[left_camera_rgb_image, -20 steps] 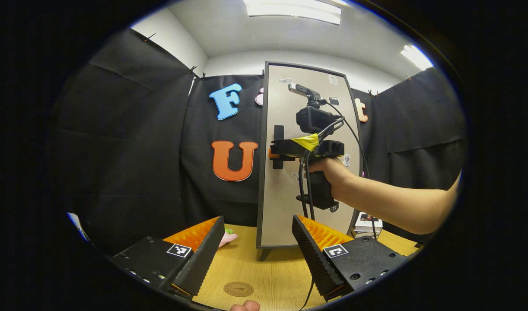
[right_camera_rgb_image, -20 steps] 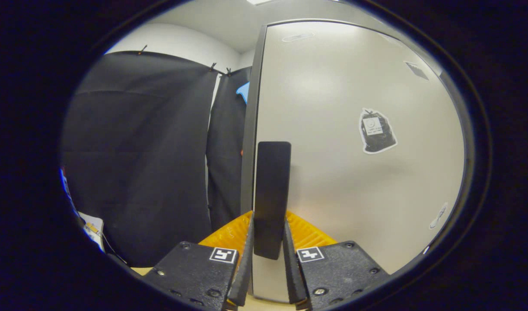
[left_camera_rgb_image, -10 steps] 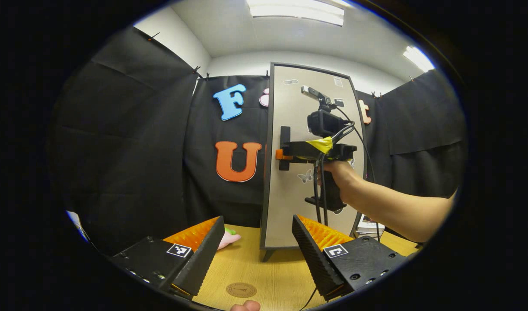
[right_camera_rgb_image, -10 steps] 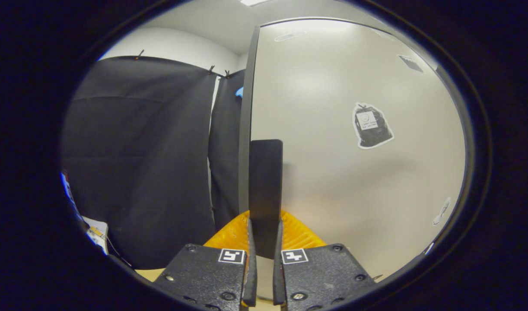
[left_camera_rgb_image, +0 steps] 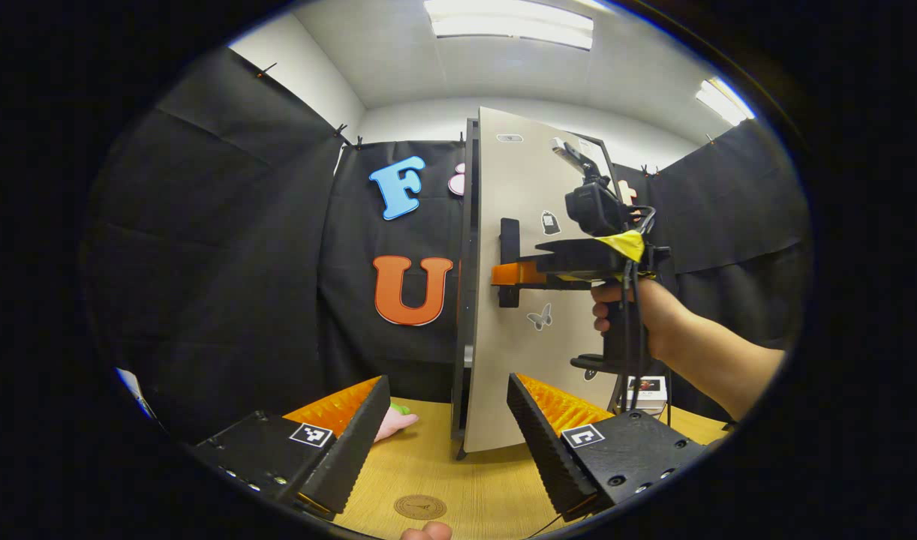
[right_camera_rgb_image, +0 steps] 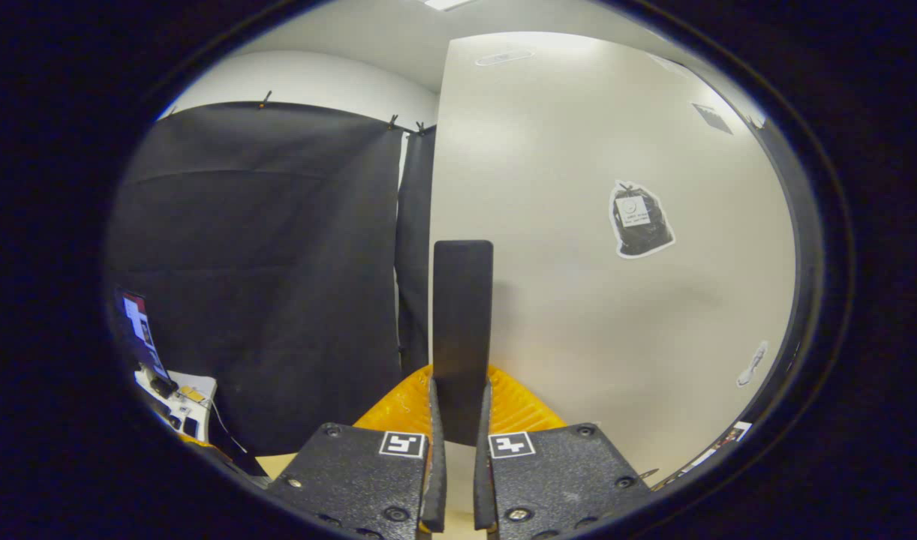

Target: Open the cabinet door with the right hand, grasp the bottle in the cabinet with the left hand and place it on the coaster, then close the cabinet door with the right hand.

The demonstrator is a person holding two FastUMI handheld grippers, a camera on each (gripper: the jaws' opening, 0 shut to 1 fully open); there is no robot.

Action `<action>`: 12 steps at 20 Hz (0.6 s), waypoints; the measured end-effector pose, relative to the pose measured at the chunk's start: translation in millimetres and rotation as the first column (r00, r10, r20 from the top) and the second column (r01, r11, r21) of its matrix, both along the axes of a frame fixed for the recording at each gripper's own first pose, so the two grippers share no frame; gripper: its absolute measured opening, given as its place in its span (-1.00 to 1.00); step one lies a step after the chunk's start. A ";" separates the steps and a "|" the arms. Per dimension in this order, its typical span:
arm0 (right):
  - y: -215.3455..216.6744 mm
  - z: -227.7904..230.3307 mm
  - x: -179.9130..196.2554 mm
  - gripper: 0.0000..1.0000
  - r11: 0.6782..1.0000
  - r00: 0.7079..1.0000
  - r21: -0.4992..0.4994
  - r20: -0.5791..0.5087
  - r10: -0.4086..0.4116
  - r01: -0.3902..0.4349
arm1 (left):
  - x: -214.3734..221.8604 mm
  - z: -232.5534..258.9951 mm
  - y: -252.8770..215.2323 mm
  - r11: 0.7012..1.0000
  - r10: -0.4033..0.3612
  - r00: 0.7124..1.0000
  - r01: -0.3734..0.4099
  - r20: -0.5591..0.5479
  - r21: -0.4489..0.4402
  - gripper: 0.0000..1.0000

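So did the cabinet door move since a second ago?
Yes. The cabinet door has swung outward from the dark cabinet frame, its handle held between the right gripper fingers; earlier it lay flush in that frame.

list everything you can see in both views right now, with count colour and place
tall beige cabinet door with dark frame: 1, beige, standing on the table, swung partly open
black vertical bar handle: 1, black, on the door near its free edge
stickers on the door: several, mostly black and white, scattered on the door face
round brown coaster: 1, brown, on the table in front of the cabinet
light wooden table: 1, tan, under the cabinet
small pink and green object: 1, left of the cabinet foot; too hidden to name
left tool: 1, jaws wide apart, above the table
right tool: 1, both fingers pressed on the handle
person's hand: 1, gripping the right tool's grip
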State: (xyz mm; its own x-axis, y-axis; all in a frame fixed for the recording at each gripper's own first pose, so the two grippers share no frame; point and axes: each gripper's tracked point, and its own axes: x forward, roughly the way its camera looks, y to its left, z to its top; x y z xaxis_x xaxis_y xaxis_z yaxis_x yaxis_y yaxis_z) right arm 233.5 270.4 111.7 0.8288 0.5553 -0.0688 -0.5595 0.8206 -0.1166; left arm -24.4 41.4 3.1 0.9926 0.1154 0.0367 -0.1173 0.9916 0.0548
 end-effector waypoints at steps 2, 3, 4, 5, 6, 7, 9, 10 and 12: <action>-6.3 0.8 -14.7 -0.65 1.000 1.000 -0.007 0.003 0.018 -0.018 | -2.2 -3.3 -5.2 1.000 -0.008 1.000 0.008 -0.022 -0.007 0.89; -10.3 0.8 -21.2 -0.65 1.000 1.000 -0.004 0.003 0.029 -0.029 | -2.9 -4.5 -6.3 1.000 -0.006 1.000 0.006 -0.027 -0.008 0.90; -14.3 1.7 -26.3 -0.60 0.999 0.999 0.002 0.003 0.039 -0.040 | -4.0 -5.7 -6.1 1.000 -0.005 0.999 0.005 -0.033 -0.006 0.89; -17.4 1.4 -29.4 -0.58 0.999 0.999 0.002 0.002 0.049 -0.049 | -4.2 -8.1 -7.0 1.000 -0.004 0.999 0.004 -0.042 -0.001 0.89; -18.5 1.9 -30.4 -0.58 0.998 0.998 0.002 0.000 0.057 -0.057 | -4.6 -11.2 -8.3 1.000 -0.003 0.999 0.003 -0.049 0.006 0.89; -21.7 1.6 -35.6 -0.64 0.998 0.998 0.002 0.003 0.062 -0.062 | -5.7 -10.9 -10.0 1.000 -0.002 0.999 0.003 -0.047 0.012 0.89; -30.0 1.8 -51.3 -0.60 0.997 0.997 -0.011 0.016 0.077 -0.076 | -5.9 -8.5 -15.5 1.000 -0.010 0.999 0.011 -0.042 0.014 0.89; -34.0 1.4 -59.2 -0.65 0.996 0.996 -0.015 0.013 0.085 -0.084 | -5.2 -9.4 -19.3 1.000 -0.020 0.999 0.020 -0.045 0.012 0.89; -45.0 2.3 -72.7 -0.60 0.996 0.996 -0.018 0.006 0.090 -0.090 | -5.1 -9.6 -27.3 0.999 -0.039 0.998 0.039 -0.047 0.012 0.90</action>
State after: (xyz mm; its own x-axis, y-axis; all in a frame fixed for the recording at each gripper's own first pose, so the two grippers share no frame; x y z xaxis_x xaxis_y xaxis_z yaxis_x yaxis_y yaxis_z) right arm 160.8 225.4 114.0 0.7762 0.6261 -0.0743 -0.6299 0.7649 -0.1347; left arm -29.6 14.0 -6.5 0.9970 0.0766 -0.0089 -0.0758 0.9945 0.0717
